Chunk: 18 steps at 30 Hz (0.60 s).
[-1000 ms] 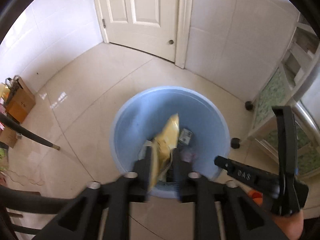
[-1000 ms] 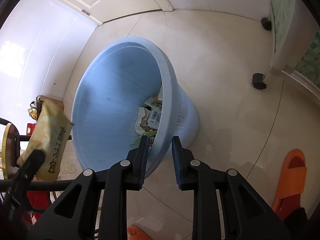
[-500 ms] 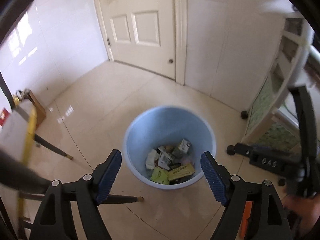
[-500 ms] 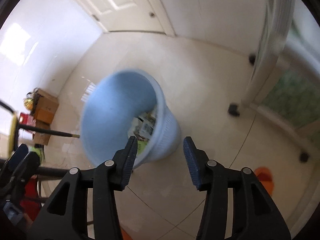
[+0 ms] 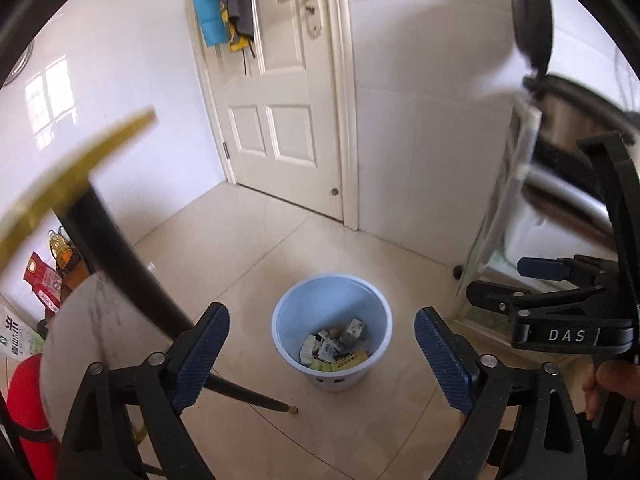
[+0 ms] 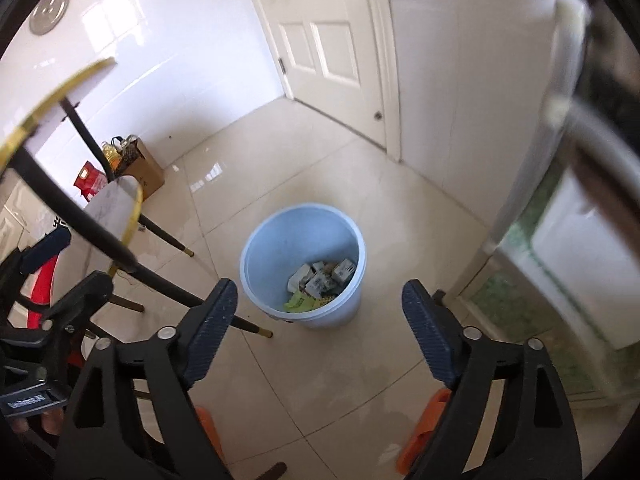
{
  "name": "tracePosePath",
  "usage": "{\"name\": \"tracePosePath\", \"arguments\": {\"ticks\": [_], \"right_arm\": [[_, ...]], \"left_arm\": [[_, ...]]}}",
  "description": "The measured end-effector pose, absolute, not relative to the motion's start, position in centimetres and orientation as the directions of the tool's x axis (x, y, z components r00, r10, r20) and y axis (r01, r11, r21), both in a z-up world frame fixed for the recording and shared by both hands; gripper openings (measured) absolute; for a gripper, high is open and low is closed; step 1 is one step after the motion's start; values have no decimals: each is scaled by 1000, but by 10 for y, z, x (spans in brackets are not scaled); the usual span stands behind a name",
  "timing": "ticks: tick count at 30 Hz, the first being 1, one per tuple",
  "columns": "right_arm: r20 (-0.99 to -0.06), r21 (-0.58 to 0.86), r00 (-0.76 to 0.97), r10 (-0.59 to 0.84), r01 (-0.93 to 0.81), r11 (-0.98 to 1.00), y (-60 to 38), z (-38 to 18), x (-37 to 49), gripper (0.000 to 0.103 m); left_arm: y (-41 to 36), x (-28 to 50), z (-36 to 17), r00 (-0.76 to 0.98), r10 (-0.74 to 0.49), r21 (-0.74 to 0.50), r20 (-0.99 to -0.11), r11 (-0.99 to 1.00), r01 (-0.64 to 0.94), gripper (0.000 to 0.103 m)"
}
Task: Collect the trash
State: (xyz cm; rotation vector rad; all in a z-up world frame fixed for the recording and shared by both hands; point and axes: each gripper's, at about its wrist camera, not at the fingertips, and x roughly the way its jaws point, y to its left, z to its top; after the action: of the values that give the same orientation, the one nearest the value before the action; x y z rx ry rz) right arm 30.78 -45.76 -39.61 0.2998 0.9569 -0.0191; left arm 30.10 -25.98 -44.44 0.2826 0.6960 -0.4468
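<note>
- Down on the tile floor (image 5: 280, 264), blue bin (image 5: 332, 304) stands upright, trash (image 5: 334, 346) piled inside
- left gripper (image 5: 320, 354) spread wide, holding nothing
- right gripper (image 6: 318, 322) also wide open, empty

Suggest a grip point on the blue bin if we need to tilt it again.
Probably the rim of the blue bin on its near, camera-facing side, coming from above with one finger inside the wall and one outside. It stands upright and open-topped, the lip is thin, and the trash sits low, so it won't obstruct. Both tools, left and right, are open.
</note>
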Motion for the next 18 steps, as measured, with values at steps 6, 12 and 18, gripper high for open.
{"name": "tracePosePath", "arguments": {"ticks": [6, 12, 18], "right_arm": [[-764, 302, 632, 128, 175, 937, -459, -343, 278, 94], [-732, 347, 663, 157, 165, 923, -449, -290, 253, 103], [-680, 345, 715, 162, 117, 931, -423, -238, 225, 103]], "left_arm": [[-226, 244, -378, 706, -319, 117, -632, 862, 494, 102], [-193, 189, -314, 741, -319, 135, -591, 867, 481, 102], [-164, 142, -258, 777, -305, 154, -551, 878, 454, 102]]}}
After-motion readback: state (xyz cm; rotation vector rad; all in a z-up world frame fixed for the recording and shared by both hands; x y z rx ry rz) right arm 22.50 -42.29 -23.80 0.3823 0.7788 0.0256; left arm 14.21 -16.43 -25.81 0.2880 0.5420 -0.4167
